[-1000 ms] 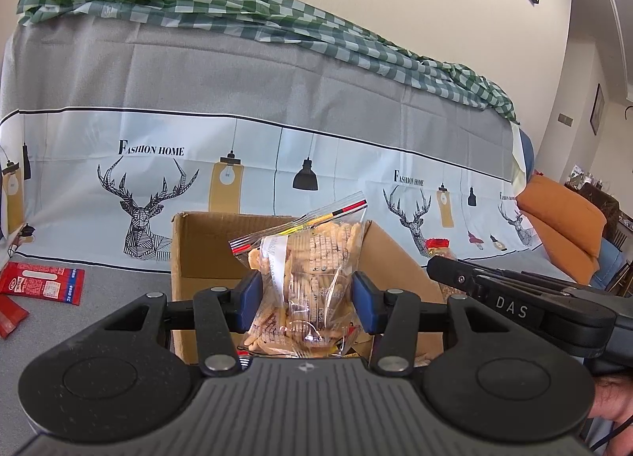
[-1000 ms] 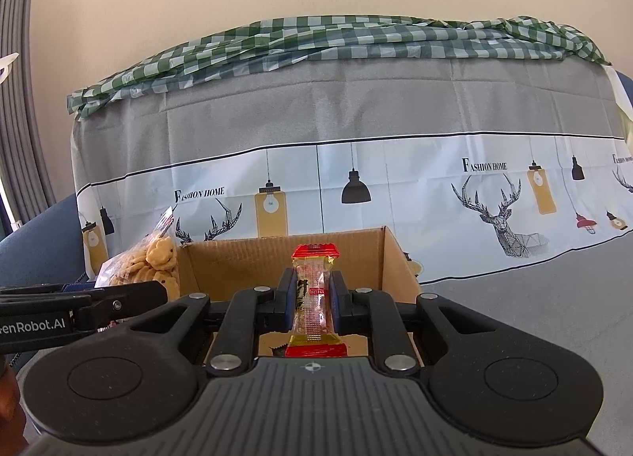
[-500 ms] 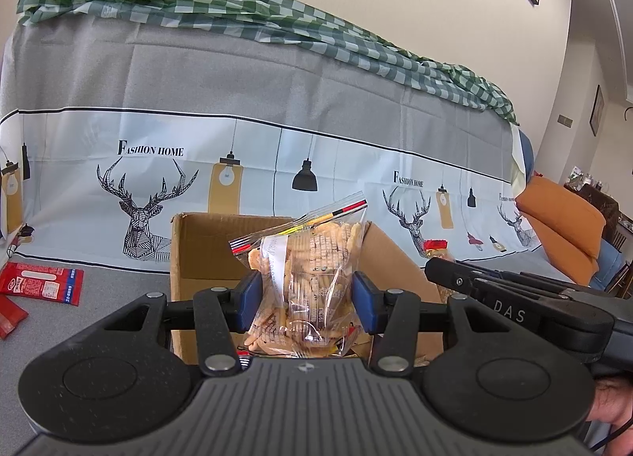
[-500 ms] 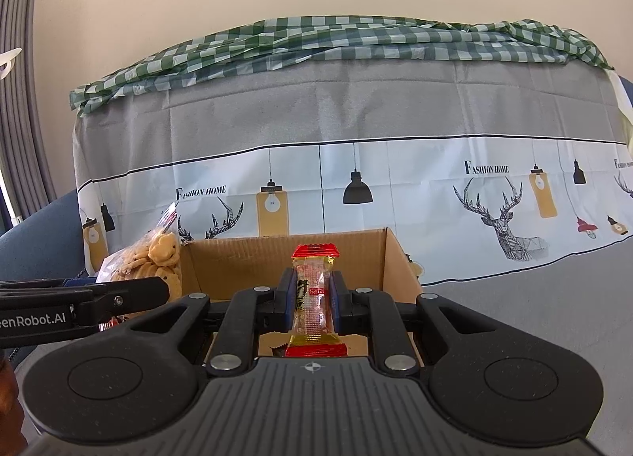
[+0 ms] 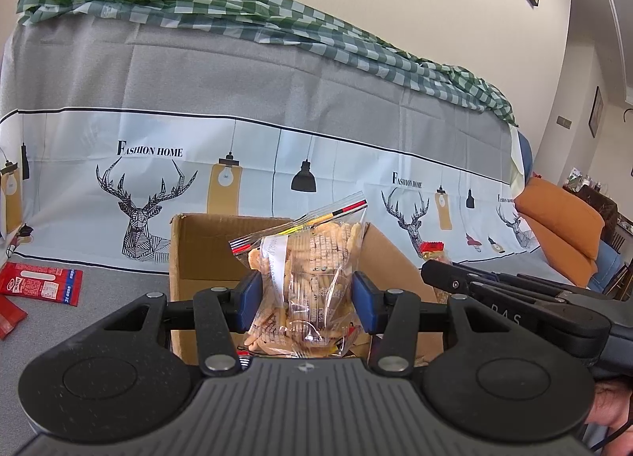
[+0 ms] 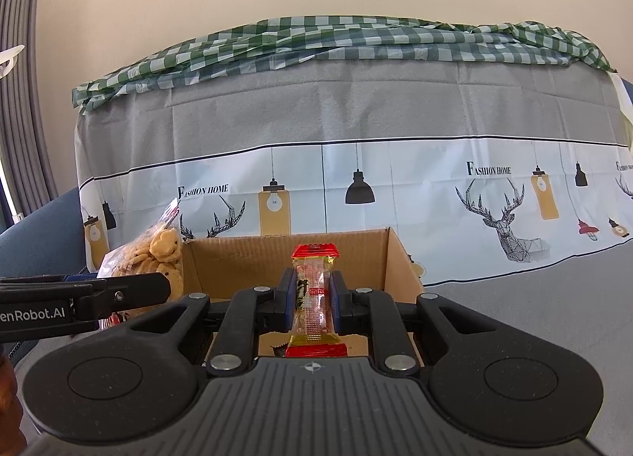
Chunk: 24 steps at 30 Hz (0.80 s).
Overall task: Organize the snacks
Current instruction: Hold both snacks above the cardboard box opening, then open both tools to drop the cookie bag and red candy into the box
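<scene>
cookie bag [image 5: 306, 282]: clamped upright in left tool [image 5: 306, 299], over open cardboard box [image 5: 205, 246] | red-ended snack packet [image 6: 314, 296]: pinched upright in right tool [image 6: 313, 299], above same box [image 6: 285, 258] | red packets [image 5: 39, 284]: on grey surface, far left of left tool

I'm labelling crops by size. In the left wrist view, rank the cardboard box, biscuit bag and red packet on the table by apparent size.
1. cardboard box
2. biscuit bag, inflated by nearness to the camera
3. red packet
</scene>
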Tool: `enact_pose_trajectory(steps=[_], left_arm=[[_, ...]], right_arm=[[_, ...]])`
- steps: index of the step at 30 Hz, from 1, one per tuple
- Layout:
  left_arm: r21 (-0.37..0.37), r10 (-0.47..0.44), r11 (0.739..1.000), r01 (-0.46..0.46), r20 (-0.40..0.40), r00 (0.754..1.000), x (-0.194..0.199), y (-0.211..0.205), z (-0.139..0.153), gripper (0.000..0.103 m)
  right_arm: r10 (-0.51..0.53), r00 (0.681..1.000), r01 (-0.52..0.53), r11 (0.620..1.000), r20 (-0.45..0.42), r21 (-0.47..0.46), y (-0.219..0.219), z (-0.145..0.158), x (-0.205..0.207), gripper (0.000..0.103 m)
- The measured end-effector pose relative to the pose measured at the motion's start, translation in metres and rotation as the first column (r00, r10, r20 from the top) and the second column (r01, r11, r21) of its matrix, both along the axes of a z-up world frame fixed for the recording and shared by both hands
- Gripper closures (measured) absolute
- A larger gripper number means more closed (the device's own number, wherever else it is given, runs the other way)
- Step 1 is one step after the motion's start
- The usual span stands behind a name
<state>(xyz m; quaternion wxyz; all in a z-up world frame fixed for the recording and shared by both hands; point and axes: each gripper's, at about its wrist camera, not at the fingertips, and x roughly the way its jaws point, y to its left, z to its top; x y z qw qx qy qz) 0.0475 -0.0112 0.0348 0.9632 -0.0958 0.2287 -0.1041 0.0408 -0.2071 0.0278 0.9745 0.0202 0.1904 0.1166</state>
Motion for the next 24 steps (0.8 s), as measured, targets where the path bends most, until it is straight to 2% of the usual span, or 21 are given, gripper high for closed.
enact_pose_trajectory(steps=[14, 15, 16, 17, 18, 20, 24], left_arm=[[-0.011, -0.02, 1.0, 0.02, -0.004, 1.0, 0.0003, -0.0004, 0.0014, 0.048], [-0.015, -0.027, 1.0, 0.027, -0.008, 1.0, 0.0006, -0.0011, 0.0014, 0.046], [-0.014, -0.028, 1.0, 0.028, -0.008, 1.0, 0.0012, -0.0018, 0.0015, 0.038], [-0.012, -0.025, 1.0, 0.025, -0.004, 1.0, 0.0013, -0.0022, 0.0017, 0.032], [-0.013, -0.024, 1.0, 0.024, 0.001, 1.0, 0.0008, -0.0023, 0.0019, 0.027], [-0.017, -0.022, 1.0, 0.022, 0.005, 1.0, 0.0004, -0.002, 0.0023, 0.027], [-0.014, -0.014, 1.0, 0.014, 0.007, 1.0, 0.0001, -0.0007, 0.0026, 0.028]], right_arm=[[0.001, 1.0, -0.001, 1.0, -0.005, 0.0, 0.0006, 0.0001, 0.0005, 0.084], [0.001, 1.0, -0.001, 1.0, -0.007, 0.001, 0.0007, 0.0, 0.0008, 0.084], [-0.002, 1.0, 0.002, 1.0, -0.011, 0.002, 0.0004, -0.0003, 0.0013, 0.083], [-0.005, 1.0, 0.005, 1.0, -0.017, 0.001, 0.001, -0.0008, 0.0019, 0.076], [-0.01, 1.0, 0.01, 1.0, -0.019, -0.002, 0.0011, -0.0012, 0.0022, 0.063], [-0.025, 1.0, 0.025, 1.0, -0.011, -0.002, 0.0006, -0.0004, 0.0019, 0.054], [-0.033, 0.999, 0.033, 0.999, -0.014, 0.003, -0.0009, -0.0011, 0.0024, 0.052]])
